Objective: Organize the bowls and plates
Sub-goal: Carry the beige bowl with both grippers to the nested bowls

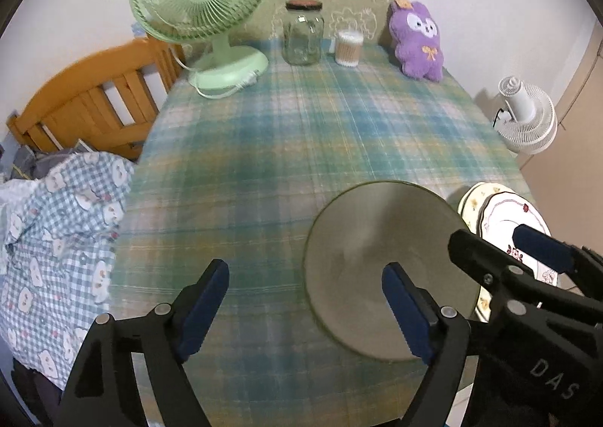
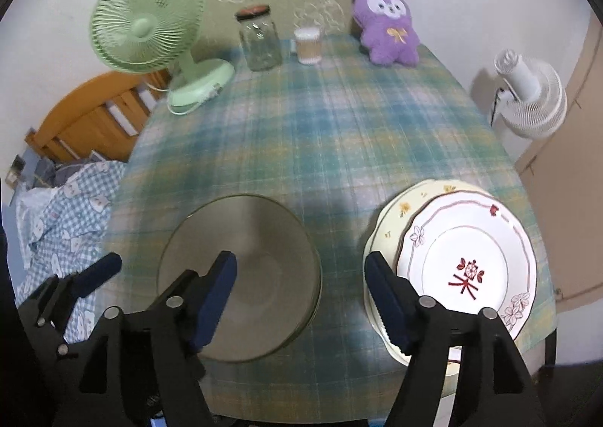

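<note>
A grey-green bowl [image 1: 377, 238] [image 2: 260, 238] sits upright on the plaid tablecloth [image 1: 301, 148] near the front edge; its rim looks doubled, as if bowls are nested. To its right, a white plate with a red motif [image 2: 467, 265] lies on a cream flowered plate [image 2: 399, 212]. My left gripper [image 1: 307, 310] is open above the bowl's left rim, with one pad [image 1: 403, 314] over the bowl. My right gripper [image 2: 301, 297] is open over the gap between bowl and plates, holding nothing. Neither gripper's pads press on anything.
Along the far edge stand a green desk fan [image 1: 203, 5], a glass jar [image 1: 303, 35], a cotton swab tub [image 1: 348, 48] and a purple plush [image 1: 418, 39]. A wooden bed frame [image 1: 94, 103] and checked bedding [image 1: 56, 238] lie left. A white fan [image 2: 527, 99] stands right.
</note>
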`<state>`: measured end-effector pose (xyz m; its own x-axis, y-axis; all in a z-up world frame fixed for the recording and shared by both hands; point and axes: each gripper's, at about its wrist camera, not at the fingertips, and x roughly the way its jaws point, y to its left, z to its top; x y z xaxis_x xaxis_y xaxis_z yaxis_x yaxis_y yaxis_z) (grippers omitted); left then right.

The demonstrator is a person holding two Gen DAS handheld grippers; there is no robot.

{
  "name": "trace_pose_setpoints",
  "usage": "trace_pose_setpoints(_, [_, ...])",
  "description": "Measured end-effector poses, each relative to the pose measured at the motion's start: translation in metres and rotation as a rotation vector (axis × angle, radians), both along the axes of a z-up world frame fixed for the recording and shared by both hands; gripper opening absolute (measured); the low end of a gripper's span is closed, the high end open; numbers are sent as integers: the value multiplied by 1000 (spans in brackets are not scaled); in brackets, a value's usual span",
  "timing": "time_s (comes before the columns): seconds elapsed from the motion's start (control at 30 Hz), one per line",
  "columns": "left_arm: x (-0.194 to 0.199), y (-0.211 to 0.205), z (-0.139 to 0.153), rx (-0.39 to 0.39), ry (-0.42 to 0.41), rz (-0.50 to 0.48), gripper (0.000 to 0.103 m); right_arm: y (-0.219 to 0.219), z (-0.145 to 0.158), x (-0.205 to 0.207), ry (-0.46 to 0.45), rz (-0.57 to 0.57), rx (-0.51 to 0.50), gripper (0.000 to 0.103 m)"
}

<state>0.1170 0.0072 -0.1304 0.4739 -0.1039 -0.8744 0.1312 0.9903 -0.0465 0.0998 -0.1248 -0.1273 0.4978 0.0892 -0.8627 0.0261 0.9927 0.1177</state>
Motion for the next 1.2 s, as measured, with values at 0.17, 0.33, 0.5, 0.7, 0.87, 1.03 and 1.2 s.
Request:
trace_pose_setpoints(0.17, [-17,7,6,1,-44,6,94,2,7,-20,-65,5,-33,81])
trace_pose_setpoints(0.33, [-18,4,-5,-2,-24,17,94,-6,-4,-27,-60,-33,10,82])
trace_pose_setpoints(0.5, [-14,0,-20,13,1,22,90,-9,-21,-22,-38,-33,13,82])
trace_pose_setpoints(0.7, [-4,-6,-32,22,-12,29,85,-14,-39,-7,3,-33,44,81])
trace_pose_setpoints(0.87, [5,-9,-40,23,2,28,73,-16,-50,6,40,-36,51,77])
trace_pose_setpoints(1.03, [13,-13,-49,27,30,18,64,-12,-62,16,76,-35,71,70])
trace_pose_setpoints(1.2, [17,-11,-53,22,51,16,48,-10,-73,23,125,-47,117,55])
